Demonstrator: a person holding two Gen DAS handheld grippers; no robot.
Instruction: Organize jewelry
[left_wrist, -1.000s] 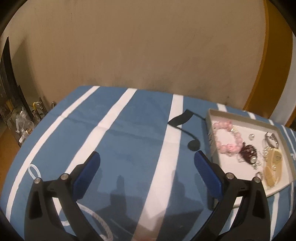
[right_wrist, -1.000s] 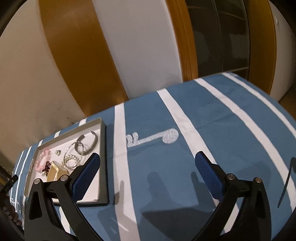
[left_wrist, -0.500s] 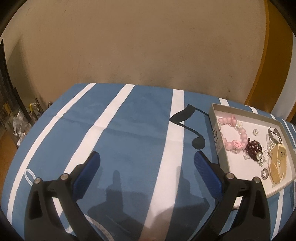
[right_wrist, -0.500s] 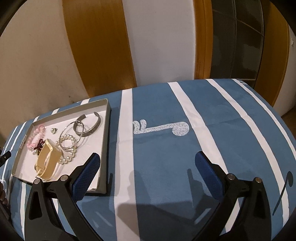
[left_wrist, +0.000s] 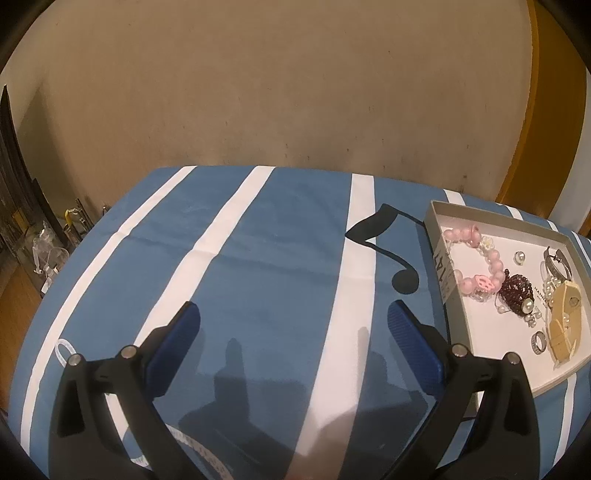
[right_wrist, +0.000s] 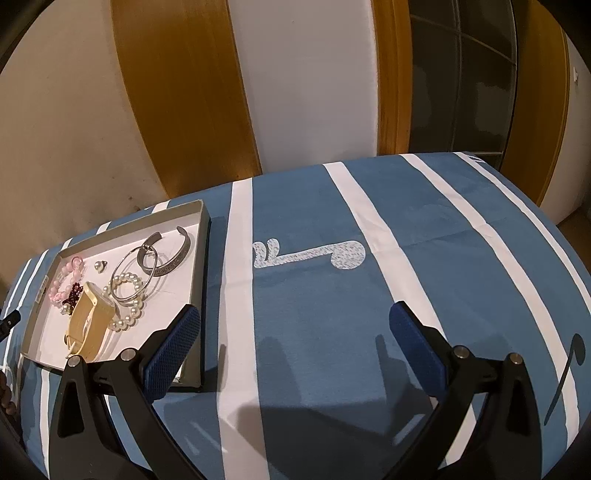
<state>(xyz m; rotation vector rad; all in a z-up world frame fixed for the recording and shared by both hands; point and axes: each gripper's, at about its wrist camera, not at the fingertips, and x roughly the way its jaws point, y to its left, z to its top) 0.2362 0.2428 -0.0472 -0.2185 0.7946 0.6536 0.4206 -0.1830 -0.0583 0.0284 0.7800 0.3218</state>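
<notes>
A shallow grey cardboard tray (left_wrist: 461, 325) (right_wrist: 201, 258) holds the jewelry on a blue and white striped cloth. Inside lie a pink bead bracelet (left_wrist: 476, 266) (right_wrist: 62, 280), a dark red bead bracelet (left_wrist: 515, 293), a pearl bracelet (right_wrist: 129, 295), a silver cuff (right_wrist: 173, 258), a thin hoop (right_wrist: 133, 273), a small ring (left_wrist: 538, 341) and a cream watch (left_wrist: 565, 325) (right_wrist: 90, 325). My left gripper (left_wrist: 293, 325) hovers open over the cloth, left of the tray. My right gripper (right_wrist: 295, 325) hovers open just right of the tray, its left finger over the tray's near corner.
The striped cloth (left_wrist: 258, 258) (right_wrist: 406, 277) covers the table, printed with music notes (left_wrist: 388, 254) (right_wrist: 310, 254). A beige wall stands behind. Glass items (left_wrist: 48, 254) sit on the floor at far left. Wooden door frames (right_wrist: 184, 92) rise at the back right.
Both views have shifted: the tray has come closer and larger in each, and the right gripper has swung left toward it. Both grippers stay open and empty.
</notes>
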